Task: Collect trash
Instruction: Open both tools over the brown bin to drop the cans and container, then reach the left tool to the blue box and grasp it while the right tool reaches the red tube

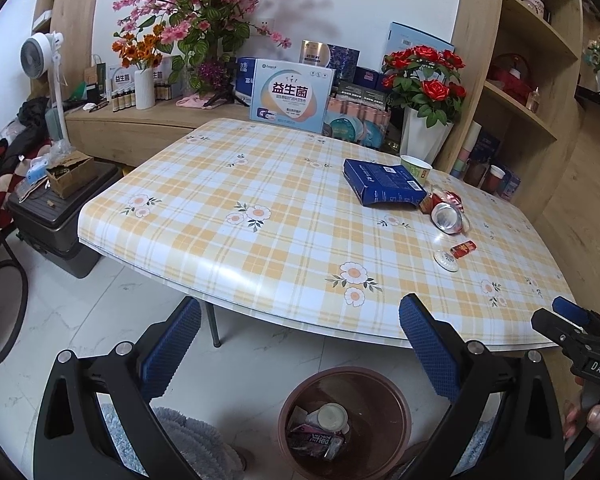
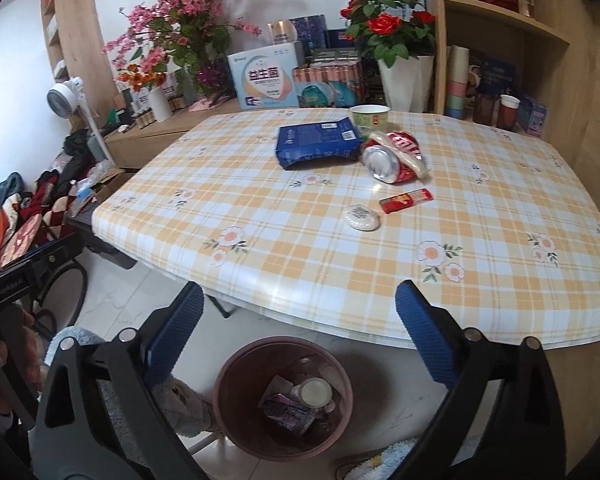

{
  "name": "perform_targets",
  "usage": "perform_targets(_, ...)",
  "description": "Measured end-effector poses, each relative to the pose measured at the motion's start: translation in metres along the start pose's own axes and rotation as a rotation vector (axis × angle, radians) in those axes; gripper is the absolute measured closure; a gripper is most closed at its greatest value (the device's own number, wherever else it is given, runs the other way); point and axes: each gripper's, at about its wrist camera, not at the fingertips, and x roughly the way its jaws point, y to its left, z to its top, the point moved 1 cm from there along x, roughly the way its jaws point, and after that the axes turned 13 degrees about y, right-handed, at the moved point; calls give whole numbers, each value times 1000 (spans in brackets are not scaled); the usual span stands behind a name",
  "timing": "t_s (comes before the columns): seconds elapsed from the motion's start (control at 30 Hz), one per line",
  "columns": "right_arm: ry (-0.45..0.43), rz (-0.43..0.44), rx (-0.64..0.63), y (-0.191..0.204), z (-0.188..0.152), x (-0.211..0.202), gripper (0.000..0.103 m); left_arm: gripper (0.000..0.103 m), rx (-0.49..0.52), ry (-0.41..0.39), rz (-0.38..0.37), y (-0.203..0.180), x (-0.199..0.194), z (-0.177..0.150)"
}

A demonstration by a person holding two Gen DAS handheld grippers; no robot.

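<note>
Both the left gripper [image 1: 300, 336] and right gripper [image 2: 300, 320] hover released and empty above the brown trash bin [image 2: 236, 432] on the floor, while the crushed soda can [image 2: 388, 160], blue carton [image 2: 316, 146], paper cup [image 2: 370, 118], red wrapper [image 2: 406, 200] and white lid [image 2: 361, 217] lie clustered on the checked desk [image 2: 340, 272].

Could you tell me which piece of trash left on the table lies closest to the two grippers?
The small white oval lid. It lies nearer the table's front edge than the red wrapper beside it; the crushed red can, blue box and paper cup sit farther back.
</note>
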Motion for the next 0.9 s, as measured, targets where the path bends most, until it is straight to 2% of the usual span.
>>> perform_targets(0.23,3,-108,44,-25,4,9,6,6,24,18,9,-6,11,3)
perform_targets(0.4,2,-152,84,-47,8,16,6,6,45,30,17,-13,21,7)
perform_targets(0.9,19,-179,65,-76,30,51,6,6,71,75,22,-27,57,23)
